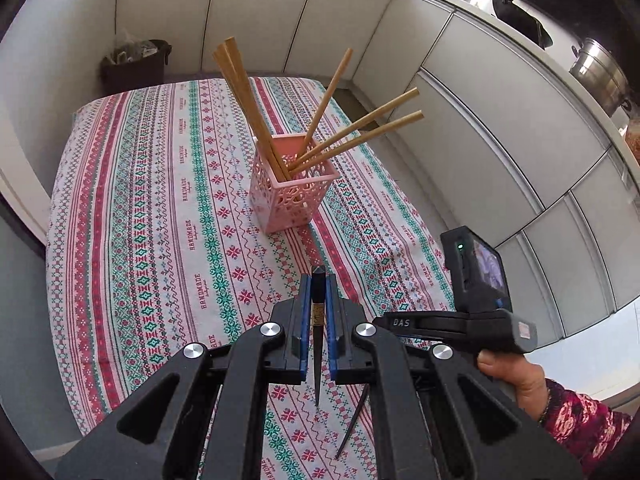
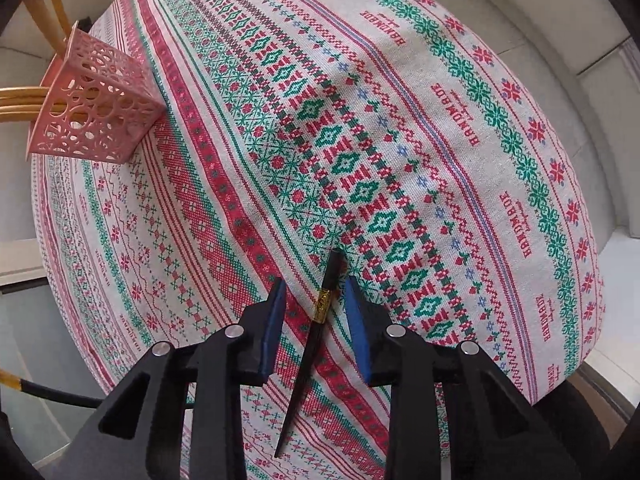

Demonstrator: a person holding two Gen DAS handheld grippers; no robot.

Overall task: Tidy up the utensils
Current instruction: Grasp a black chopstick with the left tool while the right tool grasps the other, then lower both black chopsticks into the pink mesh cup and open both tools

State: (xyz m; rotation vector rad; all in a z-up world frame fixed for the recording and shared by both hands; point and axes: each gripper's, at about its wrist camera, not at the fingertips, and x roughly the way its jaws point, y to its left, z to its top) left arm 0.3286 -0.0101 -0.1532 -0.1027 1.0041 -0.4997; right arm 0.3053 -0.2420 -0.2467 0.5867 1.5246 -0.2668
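Five tan wooden chopsticks point(image 1: 320, 120) already stand leaning in the pink perforated square plastic holder point(image 1: 292, 192), centre of the left wrist view, on the red-green-white patterned tablecloth point(image 1: 160, 200). So most of the sorting looks done; what's left, as far as I can see, is two black lacquered chopsticks with gold bands.

My left gripper point(image 1: 318, 320) is clamped narrow on one black chopstick point(image 1: 317, 344), blue pads tight on both sides near its gold band, thin end pointing down toward the bottom of the frame. It's off the cloth, not yet at the holder.

My right gripper point(image 2: 314, 316) has its fingers spread wide, straddling the second black chopstick point(image 2: 316, 320), which lies flat on the cloth at lower centre of the right wrist view. Pads not touching it, gap on each side. Gold band sits right between the pads.

In the right view the holder is at upper left, well apart from that chopstick.

Judgement: roughly two-thirds through. Remaining: close right on the lying stick, lift, then drop both black ones into the pink holder. Can't tell if other utensils lie out of frame.
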